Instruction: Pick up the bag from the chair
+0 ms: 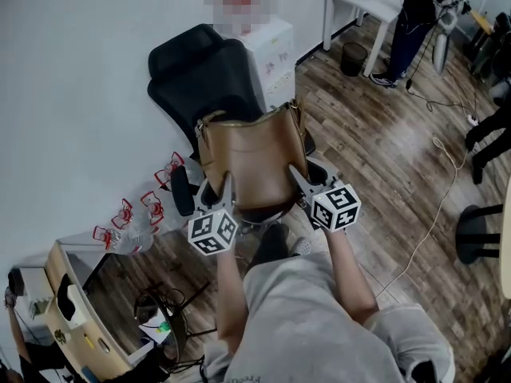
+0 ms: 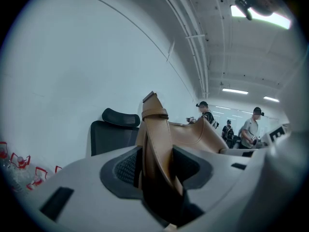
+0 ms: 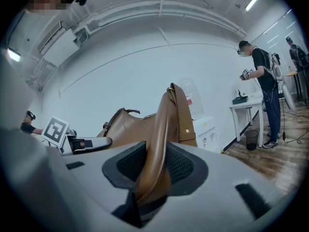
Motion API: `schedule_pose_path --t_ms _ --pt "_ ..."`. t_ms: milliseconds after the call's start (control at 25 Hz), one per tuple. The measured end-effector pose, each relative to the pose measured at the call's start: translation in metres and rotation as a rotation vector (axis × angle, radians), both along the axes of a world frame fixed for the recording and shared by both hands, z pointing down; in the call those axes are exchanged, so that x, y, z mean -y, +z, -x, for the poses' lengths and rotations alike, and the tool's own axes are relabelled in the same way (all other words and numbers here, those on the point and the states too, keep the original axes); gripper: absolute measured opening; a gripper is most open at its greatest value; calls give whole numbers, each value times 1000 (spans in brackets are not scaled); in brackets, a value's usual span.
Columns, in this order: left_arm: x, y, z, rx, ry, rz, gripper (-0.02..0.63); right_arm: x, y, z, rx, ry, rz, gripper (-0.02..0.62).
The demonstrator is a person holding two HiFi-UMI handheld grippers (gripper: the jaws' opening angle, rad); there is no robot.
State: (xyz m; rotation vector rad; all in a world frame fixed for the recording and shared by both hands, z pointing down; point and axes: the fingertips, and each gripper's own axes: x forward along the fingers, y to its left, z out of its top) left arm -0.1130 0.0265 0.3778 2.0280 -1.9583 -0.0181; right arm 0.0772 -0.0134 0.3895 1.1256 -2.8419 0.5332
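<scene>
A tan leather bag point(image 1: 247, 162) hangs upright in front of the black office chair point(image 1: 209, 78), over its seat. My left gripper point(image 1: 226, 188) is shut on the bag's left edge, where the strap point(image 2: 155, 144) runs between the dark pads. My right gripper point(image 1: 297, 178) is shut on the bag's right edge, with its strap point(image 3: 161, 144) pinched between the jaws. The bag's open top point(image 1: 249, 118) faces up. Whether the bag's bottom touches the seat I cannot tell.
A white cabinet point(image 1: 271, 50) stands behind the chair by the wall. Red-handled clear bottles point(image 1: 132, 222) lie at the left. A desk point(image 1: 72, 317) sits at the lower left. A white table point(image 1: 359, 6), a bin point(image 1: 354, 57) and people point(image 1: 415, 22) are at the far right; cables point(image 1: 435, 206) cross the floor.
</scene>
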Motion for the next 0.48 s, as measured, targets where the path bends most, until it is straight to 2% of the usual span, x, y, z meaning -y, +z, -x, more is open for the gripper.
schedule_pose_path --t_ms 480 --pt "-9 7 -1 -11 -6 6 170 -8 6 -2 -14 -4 10 132"
